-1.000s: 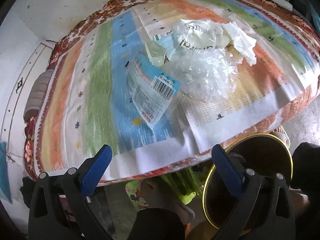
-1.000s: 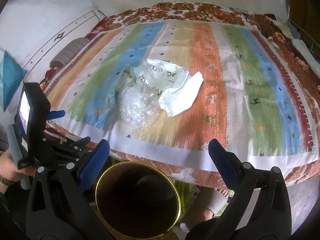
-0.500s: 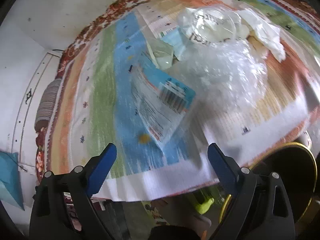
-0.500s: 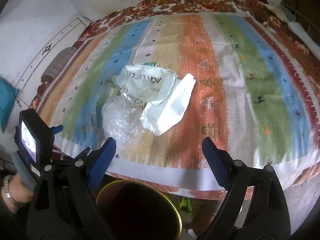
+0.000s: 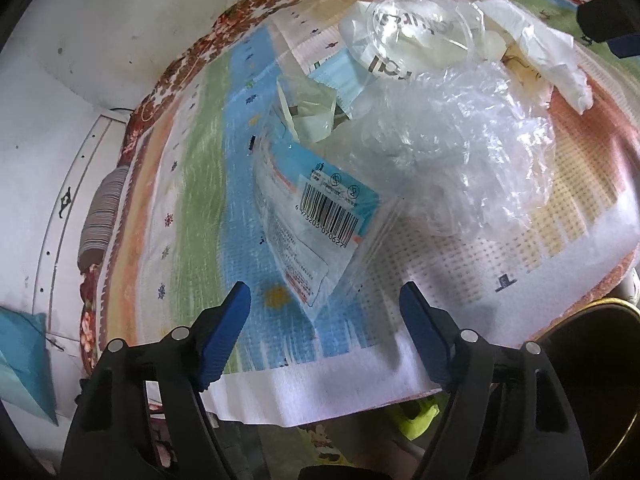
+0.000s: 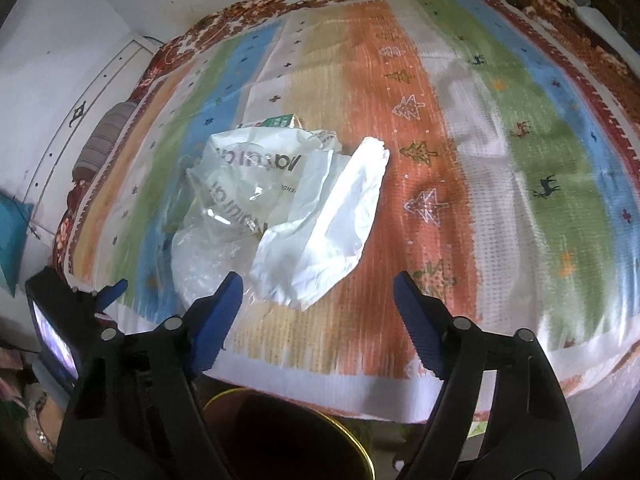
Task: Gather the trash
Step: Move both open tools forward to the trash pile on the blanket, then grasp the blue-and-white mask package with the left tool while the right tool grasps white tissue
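Note:
A pile of trash lies on a striped bedspread [image 5: 192, 208]. A blue barcode wrapper [image 5: 316, 220] lies nearest my left gripper [image 5: 325, 312], which is open and empty, just short of the wrapper's lower tip. Behind it are crumpled clear plastic [image 5: 460, 152], a clear cup [image 5: 420, 36] and a small clear packet [image 5: 308, 116]. My right gripper [image 6: 318, 300] is open and empty, hovering just before a white plastic bag [image 6: 328, 220] and the clear plastic [image 6: 204, 256].
A dark bin with a gold rim [image 6: 288, 436] stands below the bed's front edge; it also shows in the left wrist view [image 5: 592, 392]. A white wall [image 5: 48, 120] runs along the bed's left side. A teal cushion [image 5: 20, 364] lies at lower left.
Both grippers have moved forward over the bed's front edge toward the trash pile. The trash now looks larger and closer. Both stay open.

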Motion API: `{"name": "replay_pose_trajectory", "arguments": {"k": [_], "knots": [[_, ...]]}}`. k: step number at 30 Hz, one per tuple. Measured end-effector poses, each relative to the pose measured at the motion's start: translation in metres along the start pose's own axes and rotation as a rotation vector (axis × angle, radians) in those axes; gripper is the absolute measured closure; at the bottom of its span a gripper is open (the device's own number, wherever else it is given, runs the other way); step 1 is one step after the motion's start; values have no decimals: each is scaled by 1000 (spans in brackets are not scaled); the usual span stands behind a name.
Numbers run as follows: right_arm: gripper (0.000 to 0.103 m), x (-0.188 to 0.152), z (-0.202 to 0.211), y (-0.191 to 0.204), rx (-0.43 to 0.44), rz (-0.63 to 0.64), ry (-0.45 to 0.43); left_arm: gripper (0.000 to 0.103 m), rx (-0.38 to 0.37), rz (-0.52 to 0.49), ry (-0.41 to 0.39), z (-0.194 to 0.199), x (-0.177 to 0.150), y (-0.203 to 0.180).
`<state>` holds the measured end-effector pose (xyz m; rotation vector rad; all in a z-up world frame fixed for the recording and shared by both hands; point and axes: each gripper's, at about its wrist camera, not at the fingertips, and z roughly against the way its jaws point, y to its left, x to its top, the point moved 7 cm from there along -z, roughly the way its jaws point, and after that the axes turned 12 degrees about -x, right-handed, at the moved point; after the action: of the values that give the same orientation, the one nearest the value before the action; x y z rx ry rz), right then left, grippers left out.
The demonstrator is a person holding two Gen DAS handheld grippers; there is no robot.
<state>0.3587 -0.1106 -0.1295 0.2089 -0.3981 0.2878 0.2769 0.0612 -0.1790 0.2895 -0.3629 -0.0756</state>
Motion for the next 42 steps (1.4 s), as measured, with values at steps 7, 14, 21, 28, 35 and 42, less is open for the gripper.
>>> {"name": "replay_pose_trajectory", "arguments": {"k": [7,14,21,28,35,42], "knots": [[47,10,-15,3,-16,8,15,37,-4,38,3,-7,3,9],[69,9,-26,10,-38,40,32,81,-57,45,22,-19,2,7],[97,6,-18,9,-46,77,21,102,-96,100,-49,3,12,22],[100,6,6,11,-37,92,-15,102,-177,182,-97,36,16,39],[100,5,36,16,-32,129,-63,103,-253,282,-134,62,12,63],[100,-1,63,21,-14,161,-100,103,-318,347,-166,83,9,72]]}}
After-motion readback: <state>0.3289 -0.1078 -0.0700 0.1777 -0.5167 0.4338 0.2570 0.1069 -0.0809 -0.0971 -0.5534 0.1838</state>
